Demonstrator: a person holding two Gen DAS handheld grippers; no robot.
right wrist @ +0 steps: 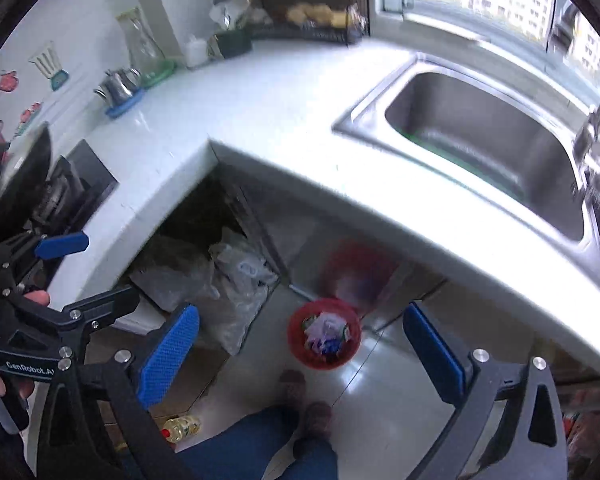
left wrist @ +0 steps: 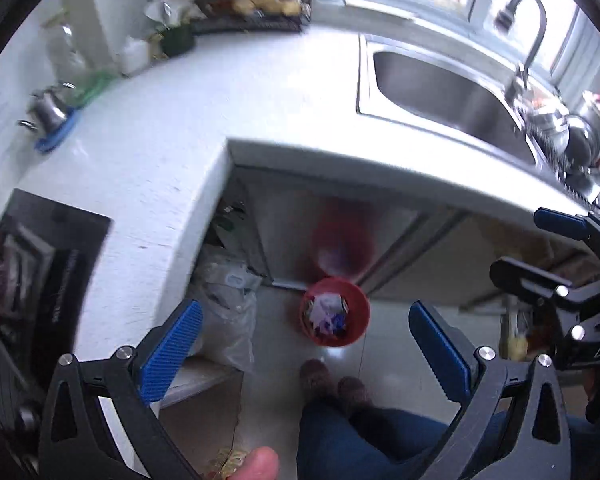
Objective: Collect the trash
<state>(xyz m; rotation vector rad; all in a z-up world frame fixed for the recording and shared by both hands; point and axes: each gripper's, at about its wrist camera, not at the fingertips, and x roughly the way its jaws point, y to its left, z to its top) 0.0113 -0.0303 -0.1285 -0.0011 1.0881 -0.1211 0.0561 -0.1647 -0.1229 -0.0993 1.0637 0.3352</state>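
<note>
Desk: Table (left wrist: pixel 260 92) first?

Field: White, speckled, L-shaped, with a steel sink (left wrist: pixel 440 80) set in; no scrap shows on it. Below, on pale glossy floor tiles, stands the round red bin (left wrist: pixel 334 312), by the person's feet.

Desk: And the trash?

Field: Crumpled wrappers, white and blue, lie inside the bin. Clear plastic bags (right wrist: pixel 236 280) slump under the table corner, to the bin's left.

Desk: Grippers?

Field: Left gripper (left wrist: pixel 306 354) and right gripper (right wrist: pixel 302 354) both hang high with ribbed blue fingers spread wide, nothing between them. The bin lies straight ahead and below each; neither looks clearly nearer. Being round, it shows no long axis.
</note>
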